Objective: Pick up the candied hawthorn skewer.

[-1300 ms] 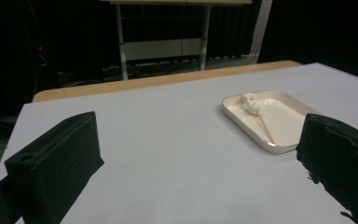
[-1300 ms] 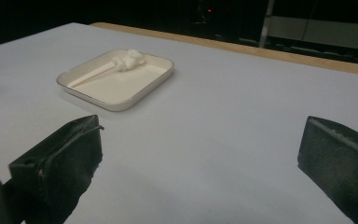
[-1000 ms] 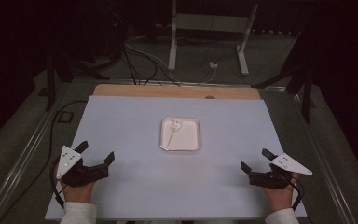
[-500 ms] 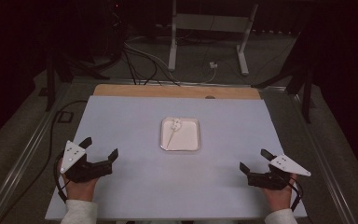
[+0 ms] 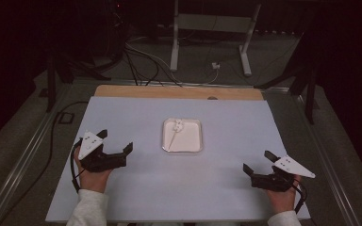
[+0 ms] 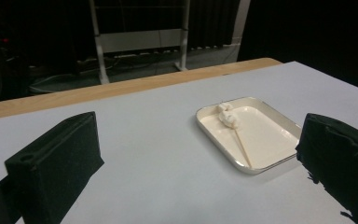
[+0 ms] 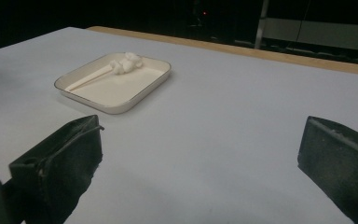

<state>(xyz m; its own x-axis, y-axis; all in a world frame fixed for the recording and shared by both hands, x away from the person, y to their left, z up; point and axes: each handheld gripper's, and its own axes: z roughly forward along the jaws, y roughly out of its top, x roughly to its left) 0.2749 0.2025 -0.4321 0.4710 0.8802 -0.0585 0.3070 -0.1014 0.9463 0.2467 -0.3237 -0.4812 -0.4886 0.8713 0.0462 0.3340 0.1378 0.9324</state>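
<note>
Two grippers sat low over the near part of the table point(image 5: 136, 117), both spread wide and holding nothing. The left gripper point(image 5: 116, 142) stood near the near-left corner, the right gripper point(image 5: 257, 162) near the near-right corner, each well apart from the tray point(image 5: 194, 143). The white tray lay at the table's middle; in it rested a thin stick point(image 6: 242, 147) with a knobbly white lump point(image 6: 227, 116) at its far end (material unclear, possibly cotton or a sweet). Stick ran diagonally, lump toward the tray's far edge. Judged step: approach not yet begun in earnest, jaws only aimed at the tray. Next move likely calls for one gripper to advance to the tray and close on the slim stick, low and square, without nudging the tray.
</note>
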